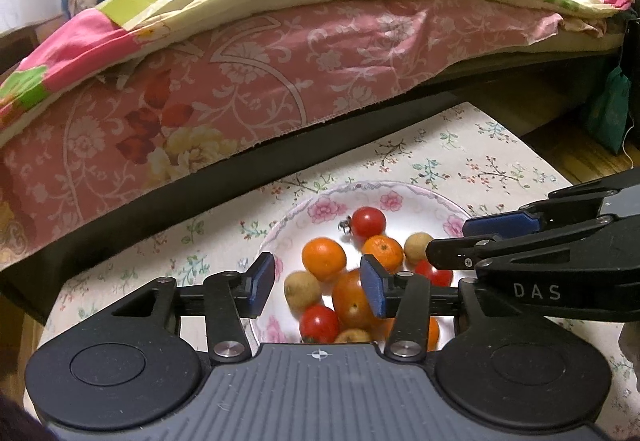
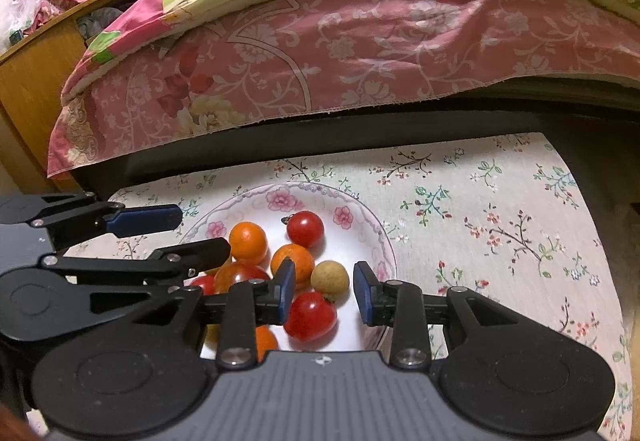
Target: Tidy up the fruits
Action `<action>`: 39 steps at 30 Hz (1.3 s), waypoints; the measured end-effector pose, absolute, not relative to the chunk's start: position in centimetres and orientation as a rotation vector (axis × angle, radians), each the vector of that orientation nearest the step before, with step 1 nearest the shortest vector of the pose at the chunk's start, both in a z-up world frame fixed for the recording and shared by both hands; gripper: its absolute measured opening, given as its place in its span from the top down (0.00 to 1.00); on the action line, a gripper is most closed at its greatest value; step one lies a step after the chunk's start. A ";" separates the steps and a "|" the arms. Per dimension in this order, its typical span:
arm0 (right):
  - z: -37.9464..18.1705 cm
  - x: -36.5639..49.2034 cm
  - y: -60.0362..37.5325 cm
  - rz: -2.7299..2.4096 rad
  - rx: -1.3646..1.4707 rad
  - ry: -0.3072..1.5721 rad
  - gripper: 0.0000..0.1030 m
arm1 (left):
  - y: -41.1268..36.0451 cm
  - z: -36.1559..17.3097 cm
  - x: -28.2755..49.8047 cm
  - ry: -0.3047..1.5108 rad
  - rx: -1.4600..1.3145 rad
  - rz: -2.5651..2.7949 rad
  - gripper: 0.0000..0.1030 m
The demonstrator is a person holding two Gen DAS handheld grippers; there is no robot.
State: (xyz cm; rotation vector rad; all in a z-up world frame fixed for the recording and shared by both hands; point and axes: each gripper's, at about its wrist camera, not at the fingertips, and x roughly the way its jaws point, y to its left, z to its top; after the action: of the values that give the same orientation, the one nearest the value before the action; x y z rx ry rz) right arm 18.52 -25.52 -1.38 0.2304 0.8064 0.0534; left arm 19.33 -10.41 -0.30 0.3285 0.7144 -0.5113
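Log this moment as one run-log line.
stage: over fruit | left tool: open, empty | right tool: open, empty | floral-rimmed white plate: round red tomatoes, orange mandarins, tan longans inside

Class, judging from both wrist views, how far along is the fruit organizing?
Done: the tomatoes, oranges and small tan fruits all sit mixed in the plate; none lies on the cloth. In hand: nothing; the left gripper and right gripper hang open and empty over the plate. Left: any sorting by kind.
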 end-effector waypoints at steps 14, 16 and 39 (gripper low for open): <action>-0.2 12.9 -23.7 0.034 0.227 0.827 0.68 | -7.5 0.1 13.6 0.744 0.262 -0.431 0.19; 0.0 11.9 -23.3 0.036 0.228 0.828 0.67 | -7.2 0.4 12.8 0.727 0.272 -0.410 0.16; 1.3 3.9 -21.3 0.000 0.282 0.808 0.63 | -5.6 1.2 6.5 0.701 0.274 -0.339 0.04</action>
State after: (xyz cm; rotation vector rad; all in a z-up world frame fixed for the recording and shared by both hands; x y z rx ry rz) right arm 3.90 -21.29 1.27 0.2824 0.8078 0.0005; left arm 6.49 -5.60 1.19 0.2742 0.7008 -0.3389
